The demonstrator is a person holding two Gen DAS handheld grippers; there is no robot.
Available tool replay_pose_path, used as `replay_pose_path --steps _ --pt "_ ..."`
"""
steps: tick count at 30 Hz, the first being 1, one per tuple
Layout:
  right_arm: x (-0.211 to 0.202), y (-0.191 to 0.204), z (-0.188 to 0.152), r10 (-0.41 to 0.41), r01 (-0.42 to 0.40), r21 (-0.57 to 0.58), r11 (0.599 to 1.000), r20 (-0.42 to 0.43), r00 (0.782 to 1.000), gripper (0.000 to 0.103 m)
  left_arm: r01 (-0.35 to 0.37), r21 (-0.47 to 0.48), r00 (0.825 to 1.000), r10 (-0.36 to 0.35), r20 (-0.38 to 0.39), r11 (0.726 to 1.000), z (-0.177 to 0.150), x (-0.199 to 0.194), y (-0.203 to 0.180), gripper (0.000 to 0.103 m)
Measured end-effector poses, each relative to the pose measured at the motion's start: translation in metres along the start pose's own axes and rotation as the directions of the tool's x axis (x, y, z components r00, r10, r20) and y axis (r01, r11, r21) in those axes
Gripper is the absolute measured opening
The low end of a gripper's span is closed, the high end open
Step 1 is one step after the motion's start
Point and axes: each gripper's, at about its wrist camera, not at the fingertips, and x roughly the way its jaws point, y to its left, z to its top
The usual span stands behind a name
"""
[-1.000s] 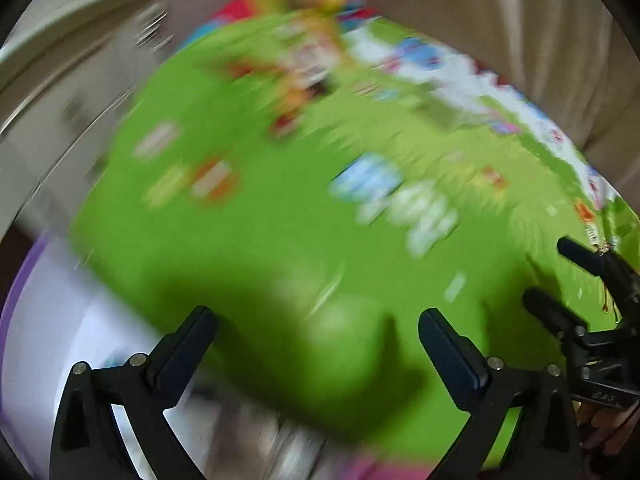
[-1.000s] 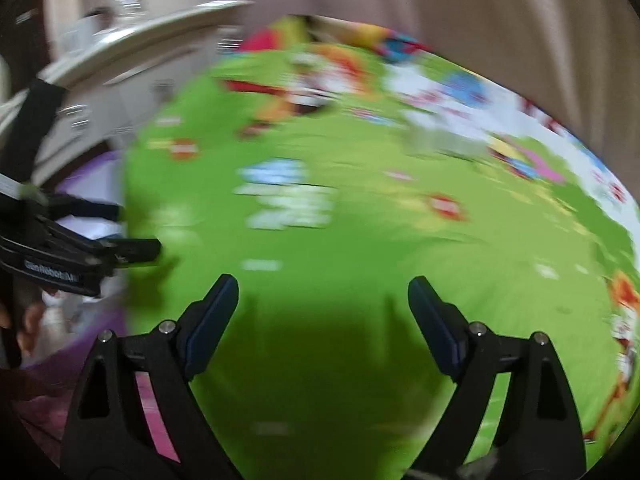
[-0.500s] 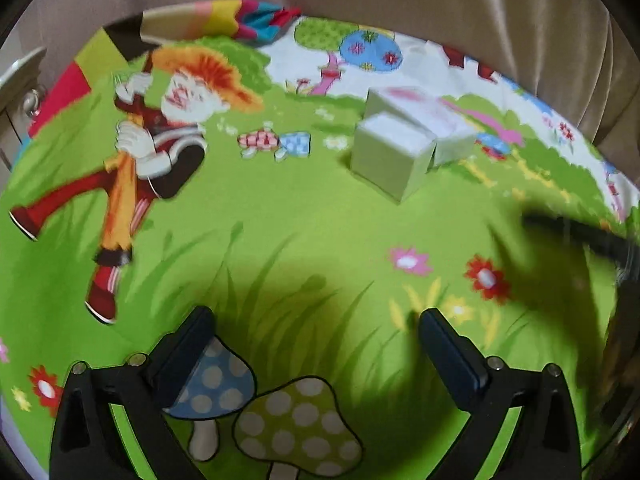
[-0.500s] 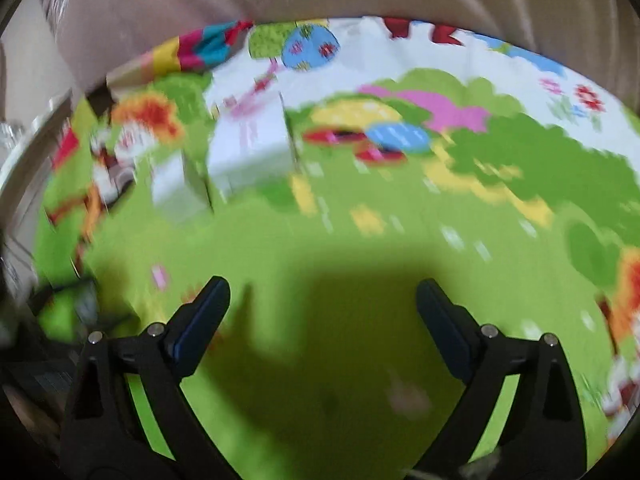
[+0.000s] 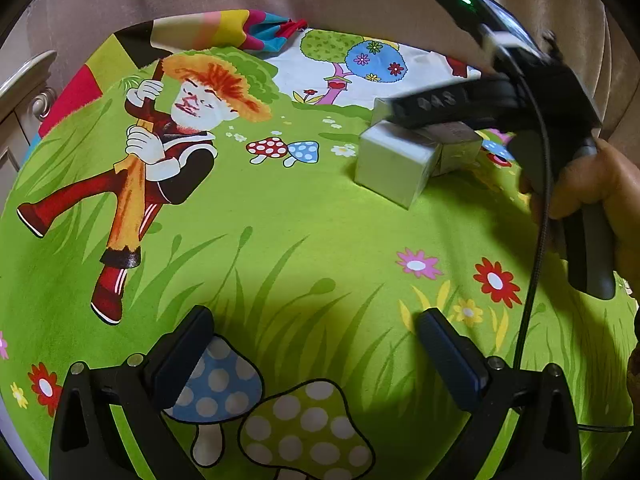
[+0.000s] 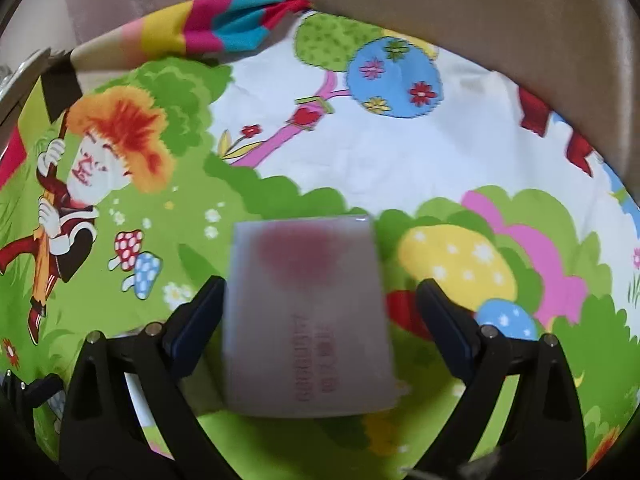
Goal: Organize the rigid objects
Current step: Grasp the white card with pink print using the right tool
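My right hand-held gripper stands wide, its jaws just narrowed a touch, straddling the pink-printed box; the left pad sits right beside the box, the right pad apart from it, so nothing is gripped yet. A plain white box touches the pink-printed box on its near-left side. My left hand-held gripper hangs wide and empty, well short of both, over the cartoon cloth. Closing off-centre, I judge, could skew the box or nudge its neighbour.
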Motion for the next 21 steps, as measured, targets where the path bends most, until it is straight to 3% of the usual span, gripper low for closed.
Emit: replay_pose_path --steps 1,3,6,13,16,21 --pt "-0.001 -0.005 -0.005 -0.009 0.009 -0.005 1.000 -0.007 1.000 0.068 0.000 0.000 1.000 0.000 0.000 1.000 0.000 0.000 0.000 0.103" --pt "-0.011 -0.022 -0.020 0.015 -0.015 0.042 0.999 -0.003 1.000 0.069 0.000 0.000 1.000 0.000 0.000 1.000 0.000 0.000 0.000 0.103" --pt "-0.041 -0.046 -0.049 -0.028 0.027 0.052 0.998 0.027 0.999 0.069 -0.001 0.001 1.000 0.001 0.000 1.000 0.000 0.000 0.000 0.103" --pt "-0.109 -0.091 -0.155 -0.054 0.046 0.160 0.986 0.047 0.997 0.069 -0.006 -0.004 1.000 0.006 -0.002 1.000 0.001 0.001 0.001 0.103" --pt "-0.115 -0.089 -0.175 -0.100 0.089 0.151 0.984 0.069 0.993 0.069 -0.017 -0.020 1.000 0.017 -0.006 1.000 0.002 0.002 0.000 0.103" --pt "-0.111 -0.090 -0.170 -0.136 0.125 0.162 0.979 0.055 0.989 0.070 -0.067 -0.106 0.996 0.059 -0.073 0.992 0.018 0.010 -0.017 0.103"
